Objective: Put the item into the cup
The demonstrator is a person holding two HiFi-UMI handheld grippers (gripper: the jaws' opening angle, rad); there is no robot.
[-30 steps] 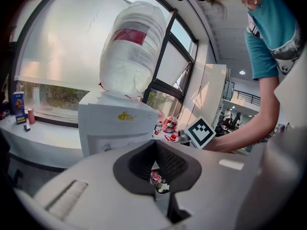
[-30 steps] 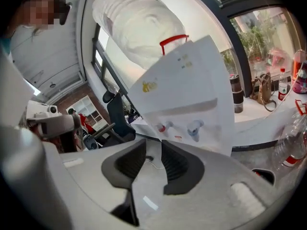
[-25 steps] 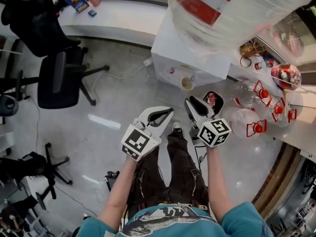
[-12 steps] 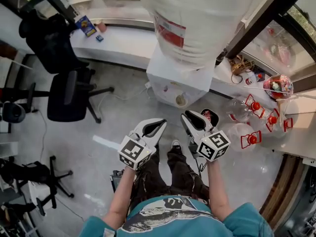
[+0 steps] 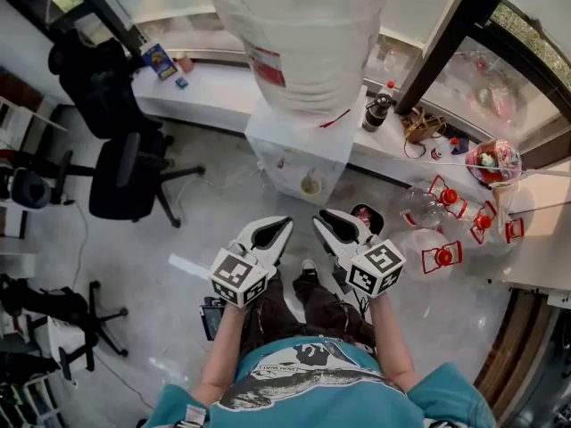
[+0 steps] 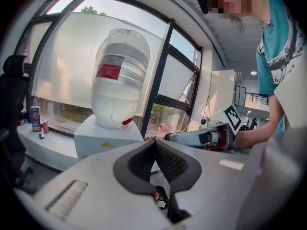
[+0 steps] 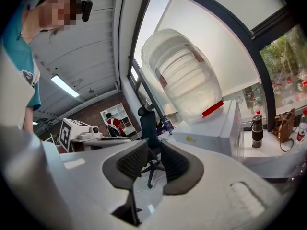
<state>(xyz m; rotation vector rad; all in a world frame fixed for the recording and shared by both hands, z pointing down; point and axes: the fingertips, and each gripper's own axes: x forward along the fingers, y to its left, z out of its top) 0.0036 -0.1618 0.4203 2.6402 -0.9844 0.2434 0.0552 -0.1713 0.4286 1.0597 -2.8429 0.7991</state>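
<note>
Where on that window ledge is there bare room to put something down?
The ledge is bare between the blue box and the water dispenser. Right of the dispenser it is crowded: flask, bag, bottle.

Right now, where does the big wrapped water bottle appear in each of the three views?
Head view: water bottle, top centre.
Left gripper view: water bottle, left of centre.
Right gripper view: water bottle, upper middle.
Shared landmark: the white dispenser beneath it.

Head view steeply down, gripper views level along jaws, sharing water dispenser (image 5: 294, 141)
</note>
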